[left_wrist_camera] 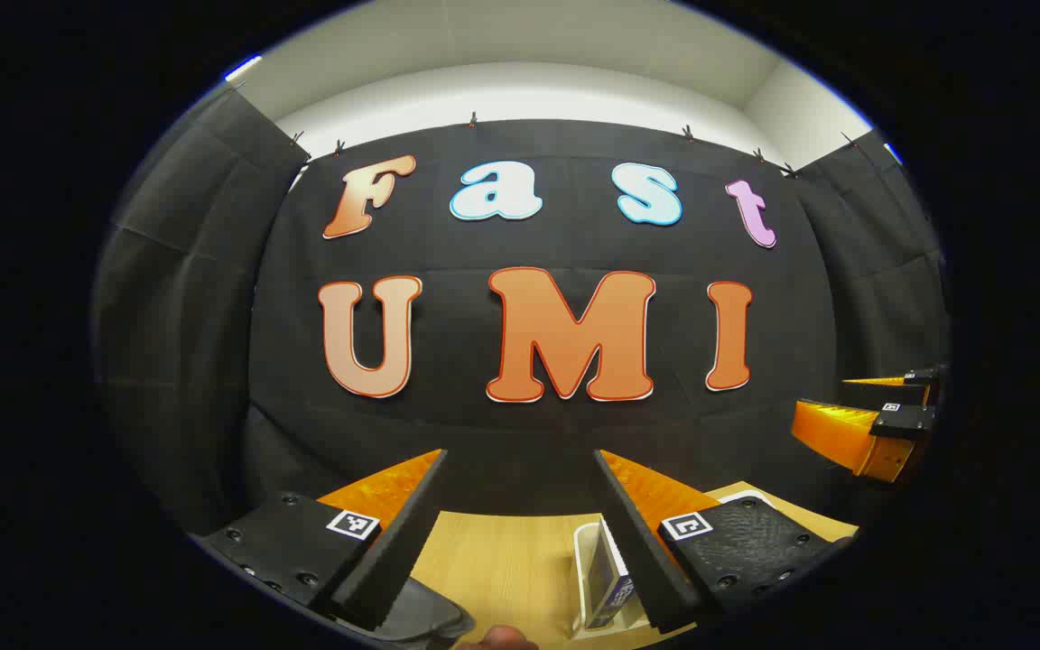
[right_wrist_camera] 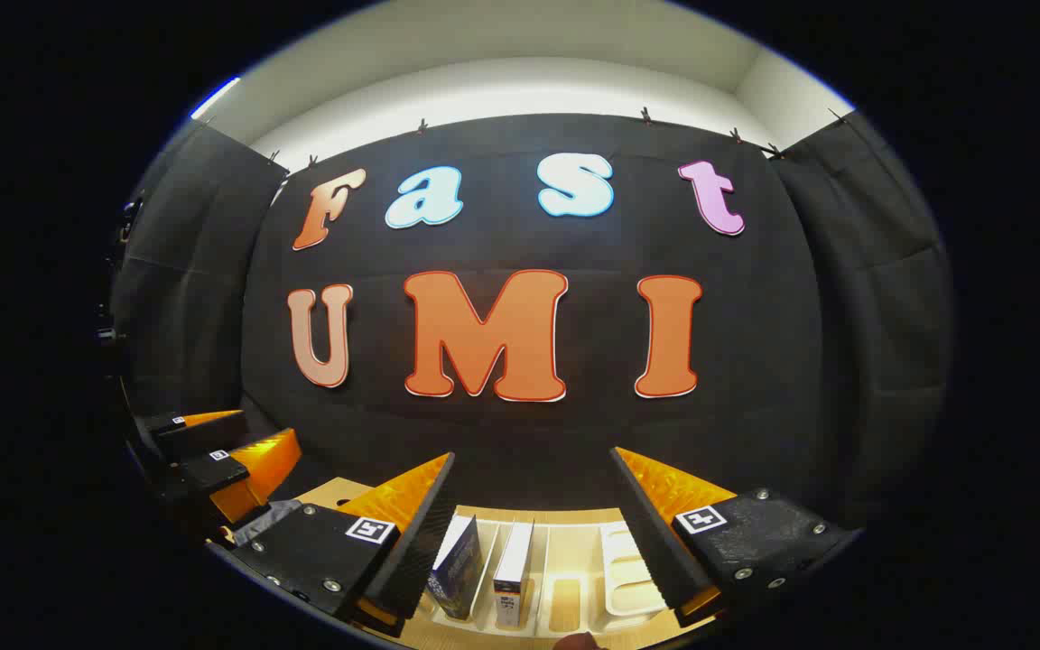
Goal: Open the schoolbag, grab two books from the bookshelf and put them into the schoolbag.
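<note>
Two grippers hang above a pale wooden table [left_wrist_camera: 502, 560], both raised and facing the black cloth wall. In the left gripper view, the left gripper [left_wrist_camera: 520, 542] has its fingers spread wide apart with nothing between them and touching nothing. Below its left finger, at the bottom edge, lies a dark grey rounded shape [left_wrist_camera: 421, 618] that may be part of the schoolbag; I cannot tell for sure. Beside the inner edge of its right finger stands a dark blue book [left_wrist_camera: 606, 587], upright in the slot of a white plastic slotted bookshelf [left_wrist_camera: 585, 551] on the table. The right gripper [left_wrist_camera: 881, 420] shows far off at the right edge of that view, level with the wall's lower part.

In the right gripper view, the right gripper [right_wrist_camera: 533, 533] is likewise fully parted, empty, and clear of everything. Directly under the gap sits the white slotted bookshelf [right_wrist_camera: 610, 578], with the dark blue book [right_wrist_camera: 457, 564] upright at its left end and a white book with a dark lower band [right_wrist_camera: 513, 564] upright in the next slot; the slots to the right of these hold nothing. Left of the bookshelf, the left gripper [right_wrist_camera: 213, 451] hovers apart from it, fingers open.
</note>
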A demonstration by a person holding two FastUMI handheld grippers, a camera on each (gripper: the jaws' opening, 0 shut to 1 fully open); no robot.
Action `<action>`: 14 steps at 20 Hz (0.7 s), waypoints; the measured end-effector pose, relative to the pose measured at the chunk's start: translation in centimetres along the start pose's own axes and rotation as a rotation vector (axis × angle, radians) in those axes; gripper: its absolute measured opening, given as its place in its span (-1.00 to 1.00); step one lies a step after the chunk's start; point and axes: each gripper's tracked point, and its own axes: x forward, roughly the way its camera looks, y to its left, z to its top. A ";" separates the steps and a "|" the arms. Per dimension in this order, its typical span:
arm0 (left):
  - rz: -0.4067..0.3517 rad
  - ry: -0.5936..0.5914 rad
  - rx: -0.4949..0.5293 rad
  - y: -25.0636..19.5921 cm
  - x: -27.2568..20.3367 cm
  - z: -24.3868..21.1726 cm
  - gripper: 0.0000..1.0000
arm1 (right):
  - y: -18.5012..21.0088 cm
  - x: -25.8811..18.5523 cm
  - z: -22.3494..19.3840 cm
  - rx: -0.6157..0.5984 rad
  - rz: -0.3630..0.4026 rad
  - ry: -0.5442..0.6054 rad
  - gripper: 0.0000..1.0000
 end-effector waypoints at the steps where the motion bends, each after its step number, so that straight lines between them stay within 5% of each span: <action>1: 0.005 -0.001 0.004 0.2 0.1 0.0 0.95 | -0.4 0.1 0.1 0.001 -0.007 -0.001 0.93; 14: 0.034 0.032 0.027 2.1 -0.2 -0.7 0.96 | -0.3 -0.2 -0.1 -0.011 0.031 -0.002 0.94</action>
